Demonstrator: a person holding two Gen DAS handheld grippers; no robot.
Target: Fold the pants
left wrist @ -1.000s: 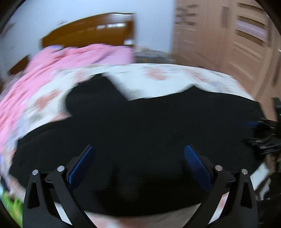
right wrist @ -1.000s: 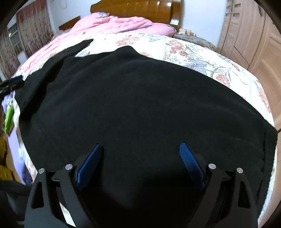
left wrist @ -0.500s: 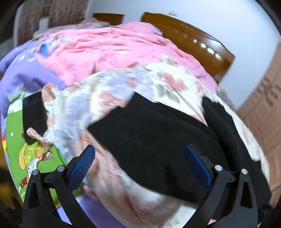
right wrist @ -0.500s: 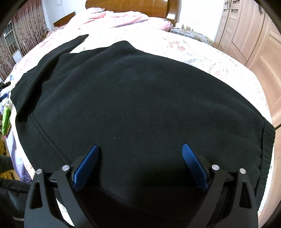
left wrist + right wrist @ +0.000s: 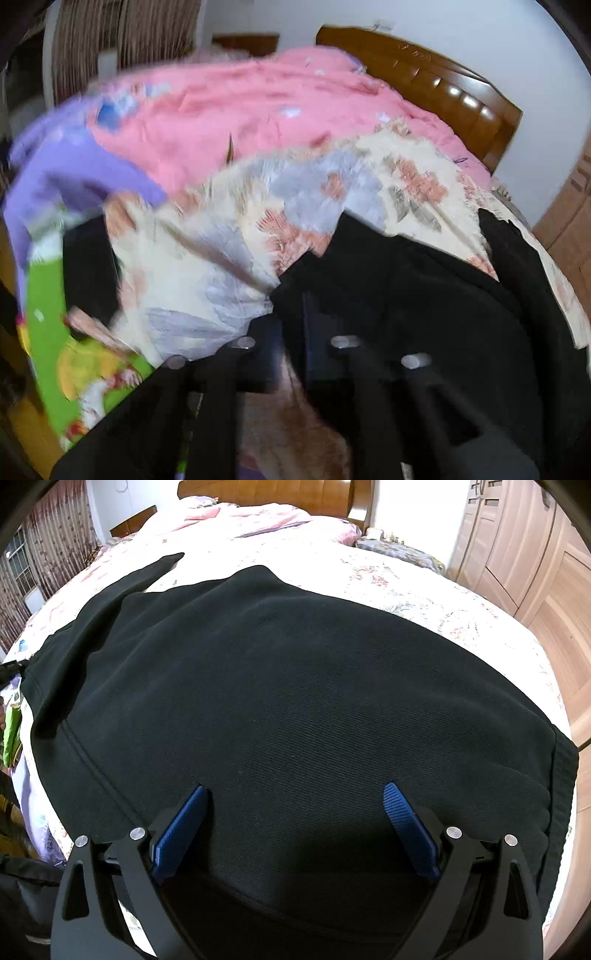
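Black pants (image 5: pixel 295 686) lie spread flat across the floral bedsheet (image 5: pixel 424 590). In the right wrist view my right gripper (image 5: pixel 295 823) is open, its blue pads (image 5: pixel 406 823) wide apart just above the near part of the pants, holding nothing. One leg end (image 5: pixel 162 563) reaches toward the far left. In the blurred left wrist view the pants' edge (image 5: pixel 406 295) lies on the sheet (image 5: pixel 221 266). My left gripper (image 5: pixel 291 332) sits at that edge with its fingers close together, seemingly pinching the cloth.
A pink quilt (image 5: pixel 258 110) and a wooden headboard (image 5: pixel 443 85) are at the far end of the bed. A wooden wardrobe (image 5: pixel 535 554) stands on the right. A purple and green cartoon cloth (image 5: pixel 55 295) hangs at the bed's left edge.
My left gripper has swung left to the pants' edge and its fingers have closed from wide open. My right gripper has stayed open, shifting only slightly over the pants.
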